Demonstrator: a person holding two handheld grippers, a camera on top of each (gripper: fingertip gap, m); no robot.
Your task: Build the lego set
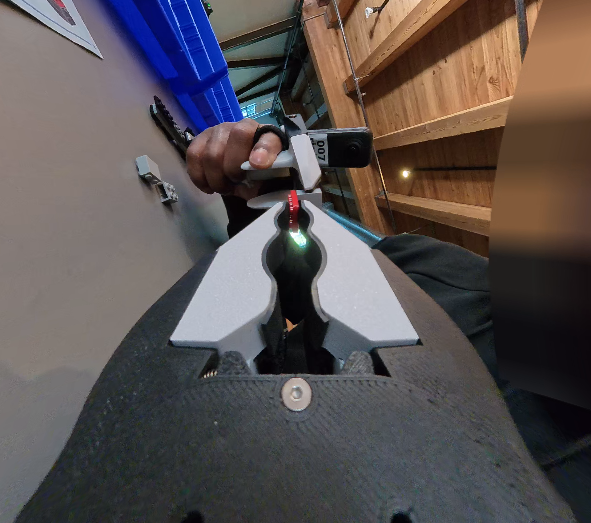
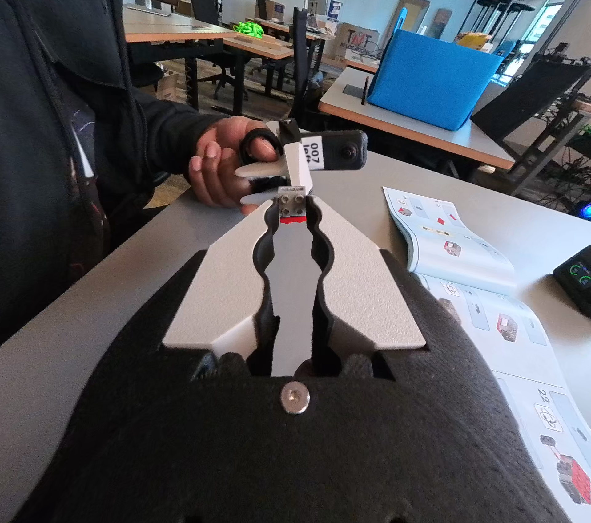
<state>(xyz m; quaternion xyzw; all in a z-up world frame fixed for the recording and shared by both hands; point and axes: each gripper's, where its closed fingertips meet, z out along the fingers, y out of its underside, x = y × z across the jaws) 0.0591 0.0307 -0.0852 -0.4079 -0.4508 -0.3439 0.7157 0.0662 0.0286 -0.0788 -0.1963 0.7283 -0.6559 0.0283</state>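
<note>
My left gripper (image 1: 293, 206) is shut on a thin red plate (image 1: 293, 213), held edge-on between its fingertips above the table. My right gripper (image 2: 291, 198) is shut on a small light grey 2x2 brick (image 2: 290, 205) with its studs facing the camera. The two grippers meet tip to tip in the air. In the right wrist view the red plate (image 2: 291, 220) shows just below the grey brick and seems to touch it. A hand holds each gripper; the right one shows in the left wrist view (image 1: 303, 162), the left one in the right wrist view (image 2: 297, 162).
On the grey table (image 1: 80, 219) lie two loose grey bricks (image 1: 147, 168) (image 1: 168, 192) and a long black studded assembly (image 1: 169, 123) by a blue bin (image 1: 179, 27). An open instruction booklet (image 2: 447, 238) and a black device (image 2: 575, 280) lie to the right. The tips of both grippers are at nearly the same place. The black device (image 2: 575, 280) is about equally far from each gripper, around 40 cm.
</note>
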